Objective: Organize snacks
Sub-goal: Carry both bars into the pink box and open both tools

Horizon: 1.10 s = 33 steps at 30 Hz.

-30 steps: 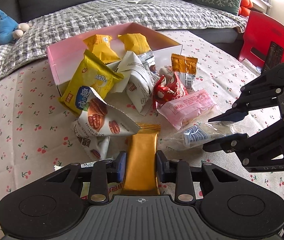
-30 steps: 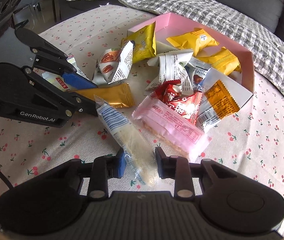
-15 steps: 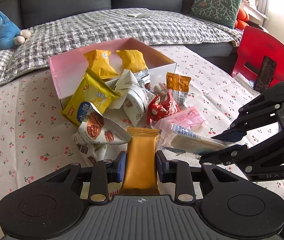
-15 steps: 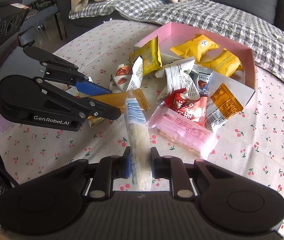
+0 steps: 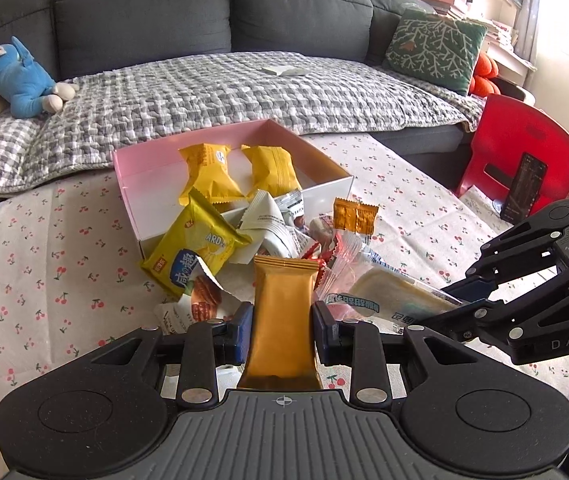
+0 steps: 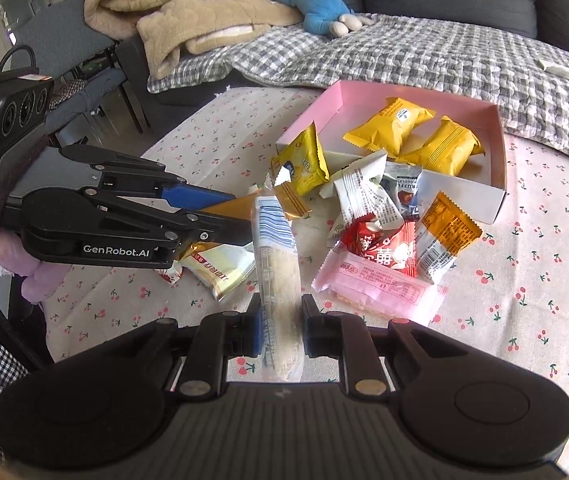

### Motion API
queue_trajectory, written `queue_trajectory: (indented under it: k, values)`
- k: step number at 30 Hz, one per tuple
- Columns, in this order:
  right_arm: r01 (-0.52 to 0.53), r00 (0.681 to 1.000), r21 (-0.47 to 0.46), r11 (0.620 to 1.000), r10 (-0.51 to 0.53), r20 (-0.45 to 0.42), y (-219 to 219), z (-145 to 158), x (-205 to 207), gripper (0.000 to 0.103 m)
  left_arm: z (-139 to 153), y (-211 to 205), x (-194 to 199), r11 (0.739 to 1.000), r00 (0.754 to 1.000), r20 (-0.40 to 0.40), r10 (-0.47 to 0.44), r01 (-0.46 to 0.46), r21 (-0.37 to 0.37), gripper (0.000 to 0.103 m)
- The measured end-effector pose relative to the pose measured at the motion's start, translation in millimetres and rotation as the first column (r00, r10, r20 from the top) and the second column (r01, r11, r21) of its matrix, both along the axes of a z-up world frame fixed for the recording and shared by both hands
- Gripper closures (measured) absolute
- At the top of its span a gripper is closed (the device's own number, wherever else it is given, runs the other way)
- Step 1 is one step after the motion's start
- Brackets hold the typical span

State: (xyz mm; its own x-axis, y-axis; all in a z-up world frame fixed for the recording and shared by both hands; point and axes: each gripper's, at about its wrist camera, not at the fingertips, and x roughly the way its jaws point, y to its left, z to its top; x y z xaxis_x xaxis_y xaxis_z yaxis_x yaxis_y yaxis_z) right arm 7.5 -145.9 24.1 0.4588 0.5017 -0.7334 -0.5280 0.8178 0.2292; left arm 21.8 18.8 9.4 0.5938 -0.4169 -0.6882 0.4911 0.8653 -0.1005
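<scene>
Your left gripper (image 5: pixel 282 316) is clamped narrowly on a long gold foil snack packet (image 5: pixel 282 316), held clear of the cherry-print tablecloth (image 5: pixel 44 272). Your right gripper (image 6: pixel 281 320) has just been closing and now pinches a clear plastic wafer packet with blue stripes (image 6: pixel 276 256), also off the cloth. The open pink cardboard box (image 6: pixel 498 152) beyond the snack pile holds two yellow packets (image 6: pixel 388 128).

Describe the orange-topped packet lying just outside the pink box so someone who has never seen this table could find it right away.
Start at the pink box on the cherry-print tablecloth and go to its near white wall. Leaning against the red wrapper in front of that wall is the orange-topped packet. Only it has a crimped orange upper half and a white lower half with a barcode.
</scene>
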Motion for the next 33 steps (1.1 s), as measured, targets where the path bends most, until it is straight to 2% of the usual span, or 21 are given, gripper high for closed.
queue_trajectory:
  k: [10,19,23,33]
  values:
    - [0.123,0.992,0.064,0.990,-0.122,-0.023,-14.9,4.5,18.5,0.087,14.4,10.4,12.1,0.997,0.997,0.032,0.066,-0.065,-0.037,0.074]
    - [0.227,0.973,0.152,0.962,-0.219,-0.065,-26.1,8.7,52.2,0.087,23.2,12.3,34.0,0.989,0.989,0.046,0.139,-0.136,-0.064,0.074]
    - [0.278,0.960,0.207,0.938,-0.265,-0.087,-30.1,9.1,70.9,0.087,25.1,9.0,49.5,0.986,0.985,0.058,0.162,-0.159,-0.054,0.074]
    - [0.387,0.922,0.253,0.887,-0.366,-0.127,-38.4,-1.5,111.3,0.087,18.1,2.4,109.4,0.973,0.971,0.063,0.231,-0.231,-0.008,0.074]
